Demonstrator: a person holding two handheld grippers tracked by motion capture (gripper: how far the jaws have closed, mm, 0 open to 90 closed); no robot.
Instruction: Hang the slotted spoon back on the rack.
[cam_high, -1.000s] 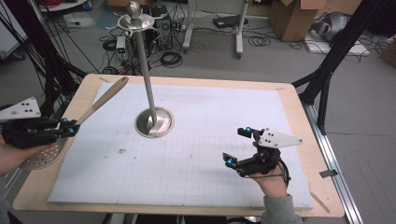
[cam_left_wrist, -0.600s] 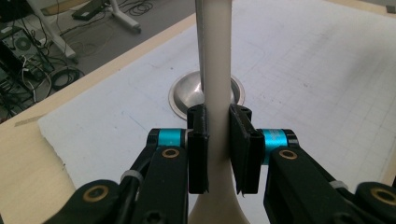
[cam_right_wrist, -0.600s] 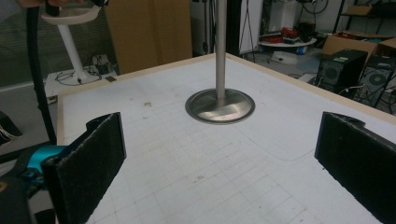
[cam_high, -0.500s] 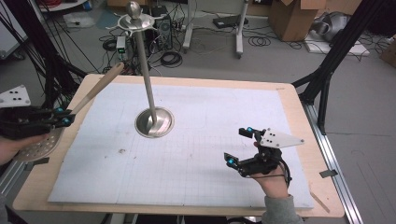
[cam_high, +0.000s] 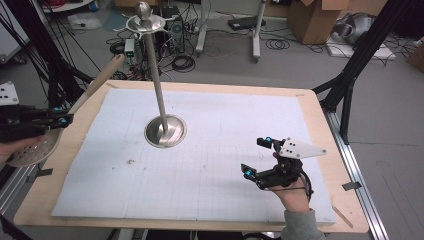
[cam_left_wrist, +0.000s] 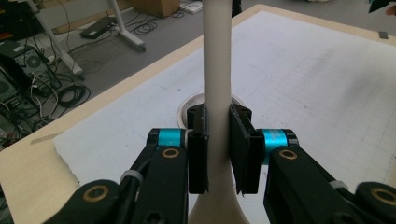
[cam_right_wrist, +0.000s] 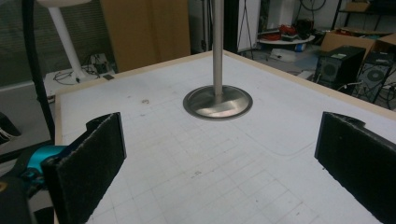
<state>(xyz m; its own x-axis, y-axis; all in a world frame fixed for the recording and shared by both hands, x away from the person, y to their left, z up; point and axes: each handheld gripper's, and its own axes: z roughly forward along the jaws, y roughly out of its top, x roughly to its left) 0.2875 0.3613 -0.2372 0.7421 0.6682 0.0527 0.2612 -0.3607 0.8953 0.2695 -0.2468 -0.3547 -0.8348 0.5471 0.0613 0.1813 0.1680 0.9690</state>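
The slotted spoon (cam_high: 35, 145) is clamped by its wooden handle in the left tool (cam_left_wrist: 218, 140) and has been drawn off the desk's (cam_high: 320, 130) left edge, away from the stand (cam_high: 165, 131). The right tool (cam_high: 260, 157) rests wide apart.

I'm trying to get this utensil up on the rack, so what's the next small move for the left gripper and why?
Probably raise the left gripper toward the stand's top hooks. Its jaws are shut on the skimmer handle, which sits at the table's left edge, well below the hooks.
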